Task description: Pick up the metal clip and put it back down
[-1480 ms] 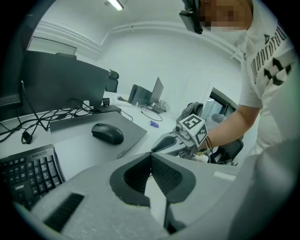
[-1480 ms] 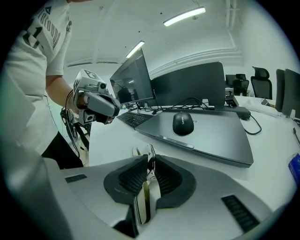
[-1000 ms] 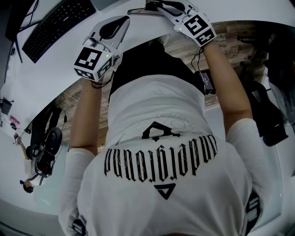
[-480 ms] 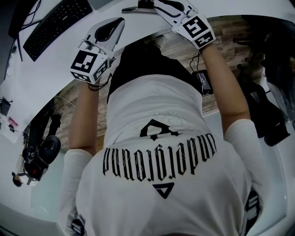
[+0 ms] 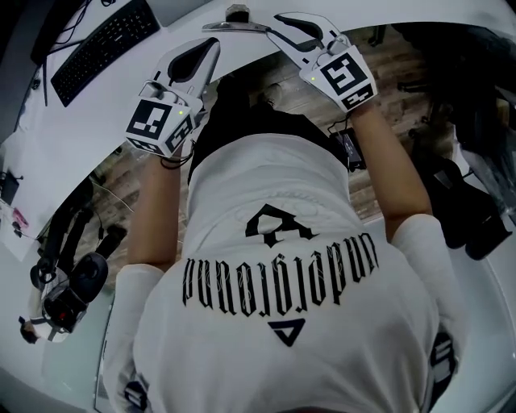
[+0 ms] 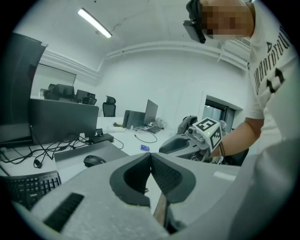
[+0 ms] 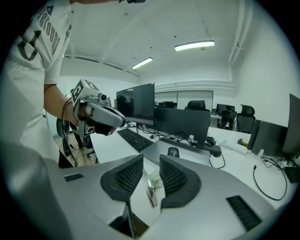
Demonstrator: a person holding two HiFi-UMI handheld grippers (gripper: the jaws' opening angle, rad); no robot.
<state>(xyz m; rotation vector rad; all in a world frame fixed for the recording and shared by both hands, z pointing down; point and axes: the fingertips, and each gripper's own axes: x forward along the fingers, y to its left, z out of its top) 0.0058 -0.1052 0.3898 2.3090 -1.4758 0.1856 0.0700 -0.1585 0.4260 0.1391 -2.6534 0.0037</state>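
The metal clip (image 7: pixel 151 187) is a thin shiny piece standing edge-on between the dark ribbed pads of my right gripper (image 7: pixel 151 164), which is shut on it above the white desk (image 7: pixel 117 150). In the head view the clip (image 5: pixel 234 26) juts left from the right gripper's tip (image 5: pixel 278 19), near the desk's front edge. My left gripper (image 6: pixel 151 155) is shut with its pads touching and nothing between them. It hovers at the desk edge (image 5: pixel 211 44), to the left of the clip. Each gripper shows in the other's view, the left (image 7: pixel 101 117) and the right (image 6: pixel 187 143).
A black keyboard (image 5: pixel 101 48) lies at the far left of the desk, with a mouse (image 7: pixel 174 151) and dark monitors (image 7: pixel 183 123) behind it. Cables trail across the desk (image 7: pixel 262 183). Dark gear (image 5: pixel 76 278) lies on the floor at left, and bags (image 5: pixel 472 210) at right.
In the head view both grippers sit slightly lower than a second ago. The clip has stayed at the right gripper's tip. The left gripper has kept its pose.
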